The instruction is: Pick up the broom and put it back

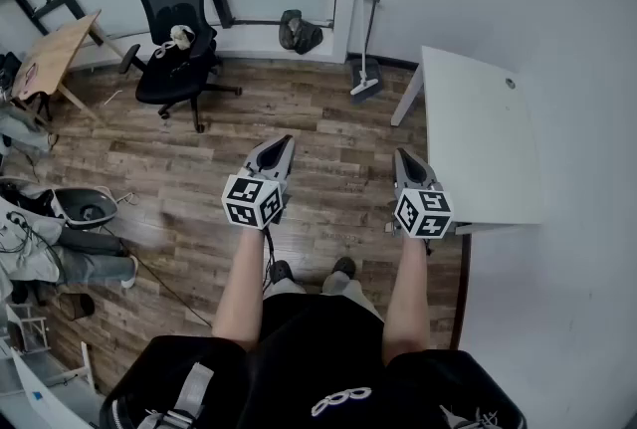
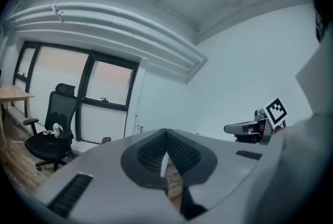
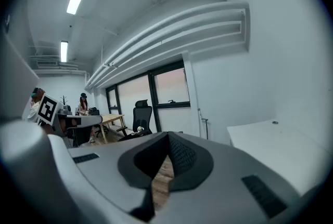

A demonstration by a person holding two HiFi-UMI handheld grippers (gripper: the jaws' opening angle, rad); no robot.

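In the head view, the grey-headed broom with a thin pale handle (image 1: 364, 69) is leaning against the white wall, upper middle, well apart from the left gripper (image 1: 286, 141) and the right gripper (image 1: 401, 153). In the left gripper view, the jaws are pressing together on nothing. In the right gripper view, the jaws are likewise clenched empty. The broom is probably either waiting untouched or already returned.

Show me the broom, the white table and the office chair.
broom (image 1: 364, 85), head view, on its brush head by the far wall.
white table (image 1: 483, 138), head view, on the bare top.
office chair (image 1: 171, 1), head view, on the backrest.
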